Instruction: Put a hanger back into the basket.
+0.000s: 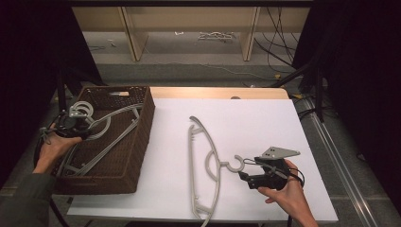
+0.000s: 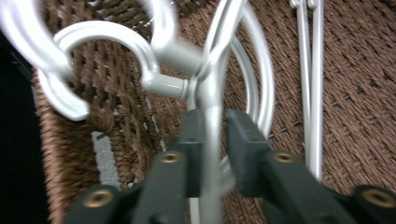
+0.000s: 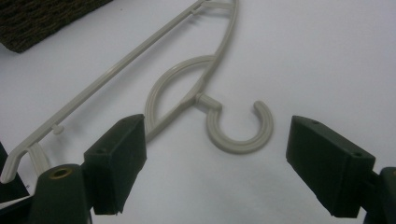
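While woven wicker basket [image 1: 142, 137] holds curved plastic hangers [image 1: 111, 127]; another hanger [image 1: 203, 161] lies flat.

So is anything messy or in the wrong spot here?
Nothing looks broken or spilled. One grey hanger lies by itself on the white table, while the other hangers are piled crookedly in the brown basket. The right gripper is open around the lone hanger's hook, probably to move it.
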`<state>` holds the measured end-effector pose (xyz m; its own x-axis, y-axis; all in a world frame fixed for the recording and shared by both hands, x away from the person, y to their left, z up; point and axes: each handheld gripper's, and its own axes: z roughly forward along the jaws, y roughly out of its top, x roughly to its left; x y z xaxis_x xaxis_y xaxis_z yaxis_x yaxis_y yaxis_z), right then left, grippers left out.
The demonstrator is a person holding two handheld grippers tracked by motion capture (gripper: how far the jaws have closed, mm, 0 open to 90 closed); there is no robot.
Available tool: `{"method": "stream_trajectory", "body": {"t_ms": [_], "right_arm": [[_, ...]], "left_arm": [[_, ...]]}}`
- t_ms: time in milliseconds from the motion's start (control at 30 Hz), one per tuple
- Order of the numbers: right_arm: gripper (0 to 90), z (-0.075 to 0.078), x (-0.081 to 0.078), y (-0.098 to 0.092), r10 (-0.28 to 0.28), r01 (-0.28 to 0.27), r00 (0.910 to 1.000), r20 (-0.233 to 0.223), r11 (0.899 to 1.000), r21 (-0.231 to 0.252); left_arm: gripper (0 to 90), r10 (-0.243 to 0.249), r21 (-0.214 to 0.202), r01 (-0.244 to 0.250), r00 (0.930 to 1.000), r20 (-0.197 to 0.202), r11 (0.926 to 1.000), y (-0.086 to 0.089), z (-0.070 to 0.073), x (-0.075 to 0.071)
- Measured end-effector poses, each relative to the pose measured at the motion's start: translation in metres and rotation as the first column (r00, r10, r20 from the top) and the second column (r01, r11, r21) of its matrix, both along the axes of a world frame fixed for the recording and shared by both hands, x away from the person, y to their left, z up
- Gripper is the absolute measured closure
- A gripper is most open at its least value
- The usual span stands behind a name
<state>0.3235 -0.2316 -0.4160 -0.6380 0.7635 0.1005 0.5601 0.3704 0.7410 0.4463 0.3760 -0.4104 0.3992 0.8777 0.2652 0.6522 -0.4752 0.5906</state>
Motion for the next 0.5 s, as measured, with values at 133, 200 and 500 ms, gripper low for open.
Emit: {"method": "stream_trajectory", "body": {"t_ms": [133,200,500], "right_arm": [[21.2,-0.001,0.001,0.0,0.0,0.0,1.0,0.006,1.0,-0.001],[21.7,-0.001,0.0,0.002,-0.007,0.007,1.0,0.002,1.0,0.0],[21.6,-0.004,-0.001,0.006,-0.045,0.045,0.9987,0.021,0.999,0.022]], "left_arm": [[58.6,0.035,-0.036,-0.034,0.9988,0.034,0.9988,-0.001,0.008,-0.008],[51.8,0.045,-0.059,-0.042,0.9973,0.057,0.9974,-0.002,0.013,-0.013],[34.0,0.041,-0.177,-0.015,0.9886,0.145,0.9841,-0.032,0.034,-0.041]]}}
